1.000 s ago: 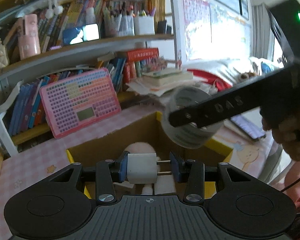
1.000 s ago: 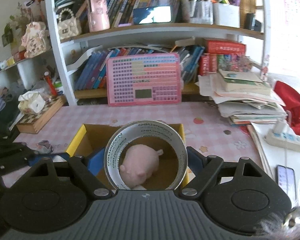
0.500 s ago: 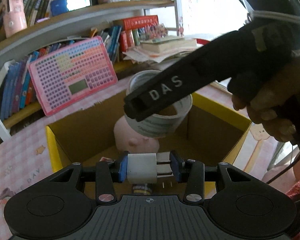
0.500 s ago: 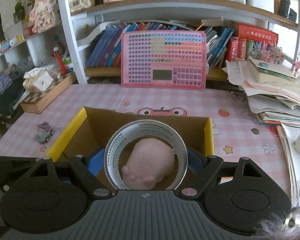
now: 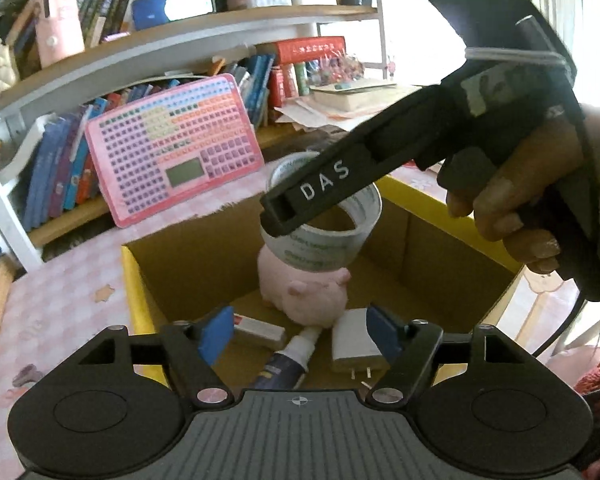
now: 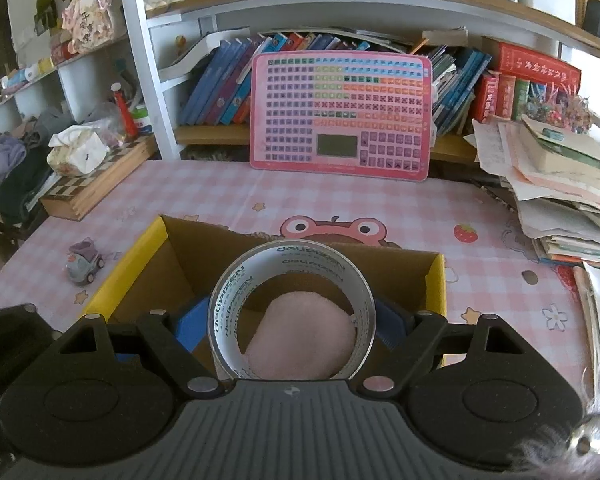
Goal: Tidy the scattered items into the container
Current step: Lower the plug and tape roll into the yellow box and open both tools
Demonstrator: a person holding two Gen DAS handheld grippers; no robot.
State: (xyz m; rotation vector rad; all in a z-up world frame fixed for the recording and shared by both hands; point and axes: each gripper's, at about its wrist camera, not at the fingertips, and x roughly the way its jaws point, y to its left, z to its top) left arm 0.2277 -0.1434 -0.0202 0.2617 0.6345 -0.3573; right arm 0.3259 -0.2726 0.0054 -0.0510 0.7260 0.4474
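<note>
Over the open cardboard box [image 6: 436, 280] on the worktop, the right hand-held gripper [image 6: 293, 322] clamped a light, stiff tape roll [image 6: 293, 280] across its slick outer rim, while the left hand-held gripper [image 5: 298, 330] had just spread wide, empty, its white charger [image 5: 352, 344] dropped inside

A table [image 6: 228, 192] under a pink checked cloth carries an open cardboard box [image 6: 140, 258] with yellow rims near the front. Left of it stands a small toy car [image 6: 85, 261]. At the far left lies a wooden chessboard case [image 6: 96, 184]; a pink keypad board [image 6: 340, 114] stands at the far edge, and stacked papers [image 6: 560, 196] lie on the right.
</note>
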